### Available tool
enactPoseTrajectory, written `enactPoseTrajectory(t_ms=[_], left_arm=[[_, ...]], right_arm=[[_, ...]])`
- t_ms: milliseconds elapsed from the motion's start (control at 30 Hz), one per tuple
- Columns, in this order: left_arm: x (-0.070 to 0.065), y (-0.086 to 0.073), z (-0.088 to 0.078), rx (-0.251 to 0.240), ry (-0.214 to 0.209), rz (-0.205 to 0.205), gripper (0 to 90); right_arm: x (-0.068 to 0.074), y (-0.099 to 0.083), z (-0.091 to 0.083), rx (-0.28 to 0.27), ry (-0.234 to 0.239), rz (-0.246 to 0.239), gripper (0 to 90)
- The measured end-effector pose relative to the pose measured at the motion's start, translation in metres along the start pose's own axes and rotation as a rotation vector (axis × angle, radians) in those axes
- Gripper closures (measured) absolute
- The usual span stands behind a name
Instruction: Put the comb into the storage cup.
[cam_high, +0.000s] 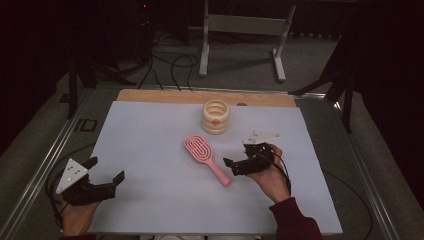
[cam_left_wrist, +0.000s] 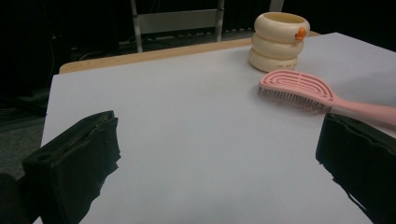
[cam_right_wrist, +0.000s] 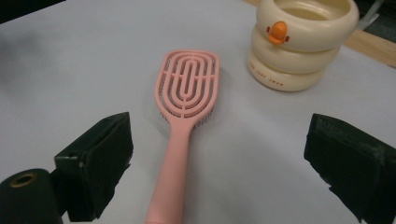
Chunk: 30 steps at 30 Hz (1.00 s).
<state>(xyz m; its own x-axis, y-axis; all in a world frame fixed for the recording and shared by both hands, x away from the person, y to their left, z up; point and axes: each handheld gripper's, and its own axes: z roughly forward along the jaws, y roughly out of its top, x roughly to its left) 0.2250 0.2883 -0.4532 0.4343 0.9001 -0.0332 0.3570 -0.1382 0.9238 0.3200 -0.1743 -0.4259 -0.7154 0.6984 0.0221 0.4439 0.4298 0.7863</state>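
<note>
A pink hairbrush lies bristles down on the pale sheet, its handle pointing toward the near right. Behind it stands a cream ringed cup with an orange knob. My right gripper hovers open just right of the handle's end. In the right gripper view the brush runs up between the wide jaws of the right gripper, with the cup beyond. My left gripper rests open near the front left corner. Past the left gripper, the brush and cup lie far off.
The sheet covers most of a wooden tabletop framed by metal rails. Beyond the table, cables and a grey stand sit on the floor. Bare sheet lies left of the brush.
</note>
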Motion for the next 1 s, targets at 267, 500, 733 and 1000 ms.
enactPoseTrajectory(t_ms=[267,500,733,1000], left_arm=[[-0.001,0.000,0.001,0.006,-0.002,0.000,0.1],[-0.001,0.000,0.001,0.007,-0.002,0.001,0.1],[-0.001,-0.001,0.002,0.008,-0.004,0.000,0.1],[-0.001,-0.001,0.002,0.019,0.000,-0.002,0.1]], right_arm=[[0.004,0.005,0.011,0.034,0.012,-0.010,7.9],[0.007,0.009,0.021,0.071,0.022,-0.010,7.9],[0.009,0.012,0.030,0.104,0.026,-0.013,7.9],[0.013,0.017,0.043,0.161,0.041,-0.024,7.9]])
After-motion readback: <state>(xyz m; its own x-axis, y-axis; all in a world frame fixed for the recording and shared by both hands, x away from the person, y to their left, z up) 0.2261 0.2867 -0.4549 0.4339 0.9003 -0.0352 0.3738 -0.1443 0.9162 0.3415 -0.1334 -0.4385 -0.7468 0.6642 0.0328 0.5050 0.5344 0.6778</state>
